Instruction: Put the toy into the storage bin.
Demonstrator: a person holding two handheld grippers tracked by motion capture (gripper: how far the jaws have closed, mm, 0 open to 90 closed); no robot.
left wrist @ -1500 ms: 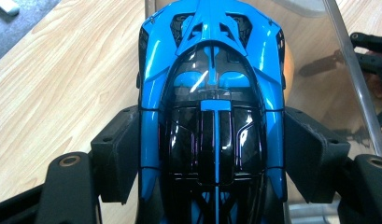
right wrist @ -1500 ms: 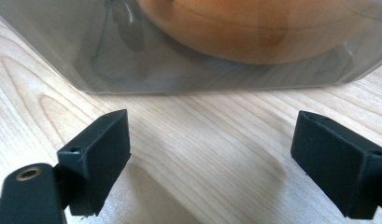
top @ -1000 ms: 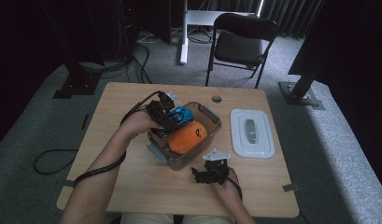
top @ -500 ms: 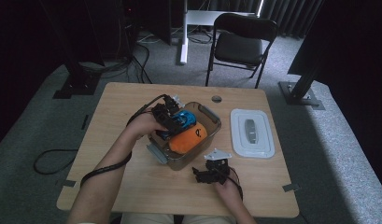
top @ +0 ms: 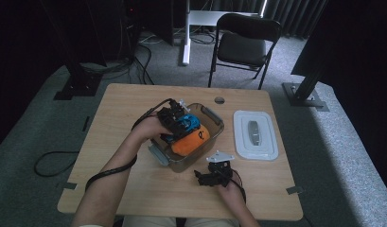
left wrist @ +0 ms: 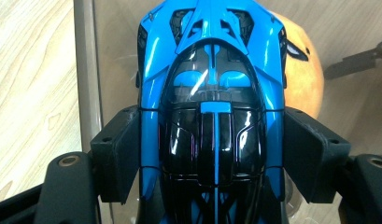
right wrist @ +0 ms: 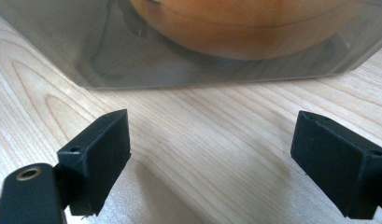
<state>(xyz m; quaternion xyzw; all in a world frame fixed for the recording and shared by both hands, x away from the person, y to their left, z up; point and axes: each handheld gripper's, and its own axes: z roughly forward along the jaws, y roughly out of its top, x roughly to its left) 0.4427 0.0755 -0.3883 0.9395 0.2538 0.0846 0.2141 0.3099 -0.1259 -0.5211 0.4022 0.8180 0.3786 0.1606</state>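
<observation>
A blue and black toy car (left wrist: 212,107) is clamped between the pads of my left gripper (left wrist: 212,161), nose pointing away into a clear plastic bin (top: 212,118). In the high view the left gripper (top: 174,120) hangs over the bin's left half with the blue car (top: 187,123) just above an orange plush toy (top: 191,139) that lies inside. The orange plush (left wrist: 303,79) shows behind the car. My right gripper (top: 215,177) rests on the table in front of the bin, open, jaws (right wrist: 212,158) facing the bin wall (right wrist: 109,65) with the plush (right wrist: 244,28) seen through it.
A white bin lid (top: 255,135) lies flat on the table to the right of the bin. A small round hole (top: 219,100) sits near the table's far edge. A black folding chair (top: 243,45) stands beyond the table. Cables trail off both grippers.
The left gripper has sunk slightly with the blue car, lower into the bin over the orange plush. The right gripper has stayed where it was.
</observation>
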